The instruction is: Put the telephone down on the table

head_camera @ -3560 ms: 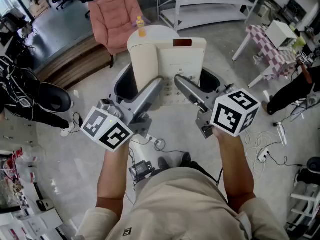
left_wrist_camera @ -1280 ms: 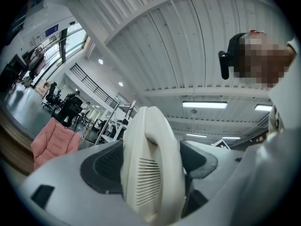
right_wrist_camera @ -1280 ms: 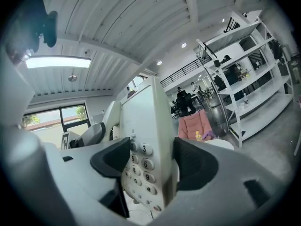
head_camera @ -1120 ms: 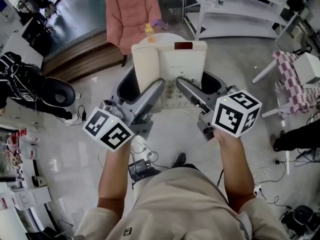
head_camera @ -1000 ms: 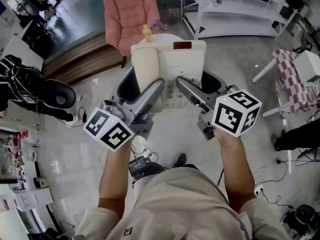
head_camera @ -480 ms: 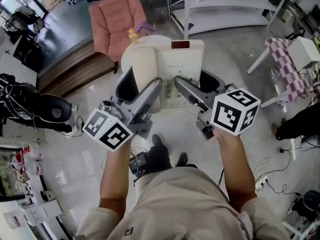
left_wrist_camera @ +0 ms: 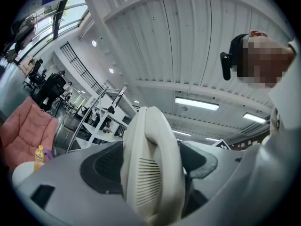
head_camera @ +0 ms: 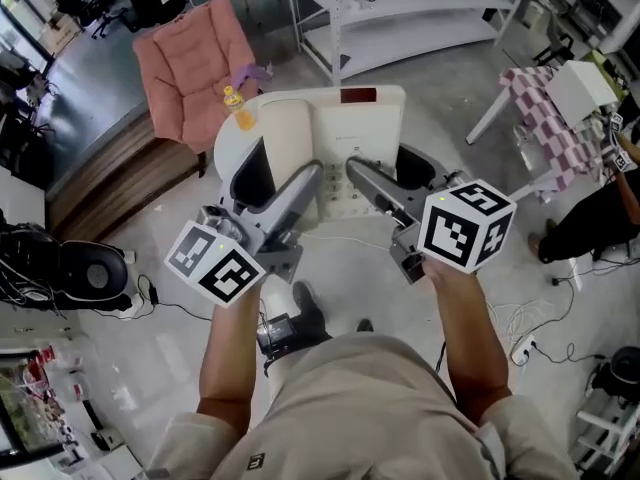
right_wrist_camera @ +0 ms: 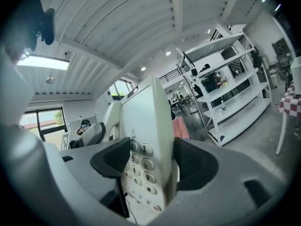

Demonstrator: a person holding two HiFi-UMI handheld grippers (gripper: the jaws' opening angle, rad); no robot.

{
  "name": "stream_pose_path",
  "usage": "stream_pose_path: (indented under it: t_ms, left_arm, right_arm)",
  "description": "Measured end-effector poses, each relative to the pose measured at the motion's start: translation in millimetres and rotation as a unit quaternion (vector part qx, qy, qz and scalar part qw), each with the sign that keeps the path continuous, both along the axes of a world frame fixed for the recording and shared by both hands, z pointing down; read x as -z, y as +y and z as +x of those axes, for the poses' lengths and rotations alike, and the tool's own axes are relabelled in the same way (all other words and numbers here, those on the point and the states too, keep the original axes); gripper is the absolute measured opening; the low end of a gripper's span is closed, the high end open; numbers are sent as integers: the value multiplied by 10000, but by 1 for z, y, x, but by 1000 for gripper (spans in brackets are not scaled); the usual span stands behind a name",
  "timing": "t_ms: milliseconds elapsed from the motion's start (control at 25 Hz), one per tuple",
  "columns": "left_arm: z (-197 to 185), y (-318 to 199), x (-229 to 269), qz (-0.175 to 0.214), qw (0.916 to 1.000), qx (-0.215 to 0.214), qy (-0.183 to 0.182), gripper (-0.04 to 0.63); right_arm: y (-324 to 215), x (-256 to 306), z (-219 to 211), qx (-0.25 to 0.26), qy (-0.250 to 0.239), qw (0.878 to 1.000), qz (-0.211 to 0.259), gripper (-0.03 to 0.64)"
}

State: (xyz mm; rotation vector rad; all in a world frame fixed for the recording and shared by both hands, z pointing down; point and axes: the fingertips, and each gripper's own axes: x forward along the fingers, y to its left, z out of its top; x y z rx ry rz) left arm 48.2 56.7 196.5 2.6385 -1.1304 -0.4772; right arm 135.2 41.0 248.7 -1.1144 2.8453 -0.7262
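A pink chair stood far left, and a yellow bottle sat on a round white table. The left gripper pinched the cream handset tight between its jaws. The telephone was up in the air, in front of the person, with its long side pointing away. Its keys, 3, 5, 8, 9 and #, were at the near end. The right gripper squeezed the telephone by those keys. White shelves and a checked table stood to the right.
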Motion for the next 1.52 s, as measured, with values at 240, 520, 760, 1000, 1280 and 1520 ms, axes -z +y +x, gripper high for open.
stream_pose_path:
  t_ms: [240, 520, 760, 1000, 1280, 1520]
  left_arm:
    - [-25, -40, 4, -18, 9996, -265, -1, 370]
    - [-48, -79, 1, -65, 9987, -513, 27, 370]
    - [-75, -105, 2, -59, 9978, -661, 50, 370]
    - [-107, -125, 3, -16, 9975, -696, 110, 370]
    - [-145, -137, 5, 33, 9979, -620, 185, 370]
    - [-162, -152, 4, 25, 9989, -426, 209, 370]
  right_arm:
    - [-35, 4, -24, -248, 30, 9997, -17, 287]
    - [-70, 3, -46, -484, 103, 9988, -50, 287]
    - [-93, 4, -73, -618, 149, 9980, -55, 287]
    - [-112, 6, -104, -660, 180, 9977, -34, 287]
    - [-126, 8, -142, -592, 216, 9980, -46, 287]
    - [-145, 8, -159, -405, 236, 9989, -24, 287]
